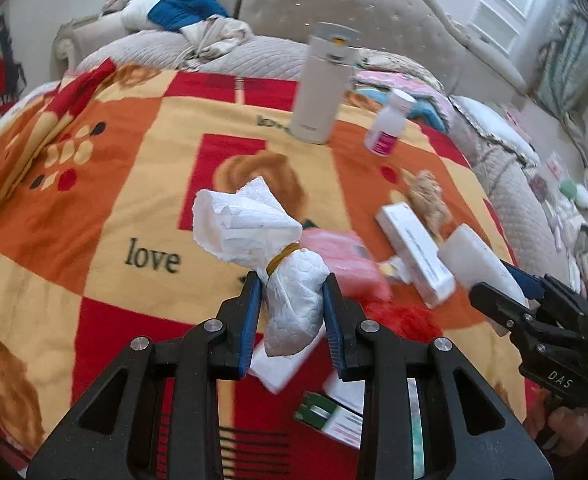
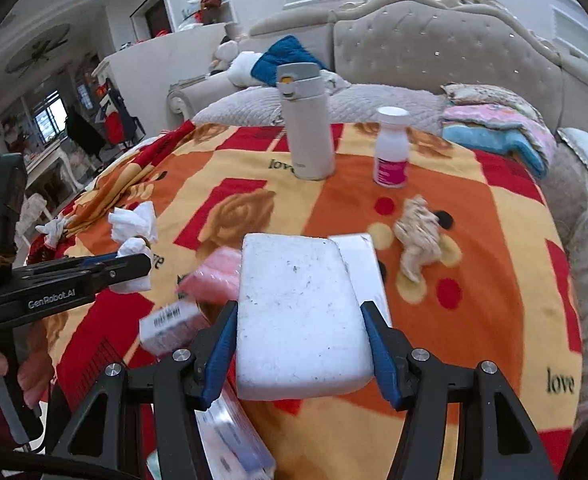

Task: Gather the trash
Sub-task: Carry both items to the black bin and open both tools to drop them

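Note:
My left gripper is shut on a white paper towel wad tied with a yellow band and holds it above the blanket; it also shows in the right wrist view. My right gripper is shut on a white foam block, also seen at the right of the left wrist view. A crumpled beige tissue lies on the blanket. A pink packet and small boxes lie near the grippers.
A tall beige flask and a white pill bottle stand at the blanket's far side. A long white box lies on the blanket. A padded sofa with folded cloths is behind.

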### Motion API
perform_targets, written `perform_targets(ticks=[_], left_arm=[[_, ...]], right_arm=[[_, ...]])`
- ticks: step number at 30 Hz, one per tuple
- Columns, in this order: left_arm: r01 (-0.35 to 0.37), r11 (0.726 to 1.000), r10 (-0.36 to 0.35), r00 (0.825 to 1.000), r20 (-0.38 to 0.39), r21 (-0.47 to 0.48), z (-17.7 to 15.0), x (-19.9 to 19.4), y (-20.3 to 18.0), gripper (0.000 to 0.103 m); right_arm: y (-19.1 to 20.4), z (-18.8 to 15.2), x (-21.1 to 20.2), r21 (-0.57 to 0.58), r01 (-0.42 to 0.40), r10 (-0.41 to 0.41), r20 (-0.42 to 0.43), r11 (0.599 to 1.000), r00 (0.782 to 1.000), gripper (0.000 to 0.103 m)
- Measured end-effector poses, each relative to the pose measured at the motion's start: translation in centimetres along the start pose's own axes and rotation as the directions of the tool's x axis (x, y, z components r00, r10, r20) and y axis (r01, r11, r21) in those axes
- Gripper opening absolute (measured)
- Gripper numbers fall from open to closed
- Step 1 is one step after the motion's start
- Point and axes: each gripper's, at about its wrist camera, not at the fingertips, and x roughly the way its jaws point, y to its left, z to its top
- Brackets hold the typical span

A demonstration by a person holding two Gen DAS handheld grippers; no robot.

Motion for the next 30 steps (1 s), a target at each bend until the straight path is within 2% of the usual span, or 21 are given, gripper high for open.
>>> perform_targets(ticks=[14, 30], left_arm=[[0.061, 0.986, -0.061, 0.998, -0.007, 0.157, -2.9, -1.3, -10.1, 0.028], [0.170, 0.940, -0.154, 0.985, -0.077, 0.296, -6.0, -0.6, -21.5, 0.028]], right_arm=[[-4.5, -4.1, -6.7, 0.081, 0.097, -0.102, 0.059, 0.992, 0.993, 0.059], [-12.3, -9.6, -13.1, 0.243, 0.212, -0.234, 0.063, 0.947, 0.970, 0.059]])
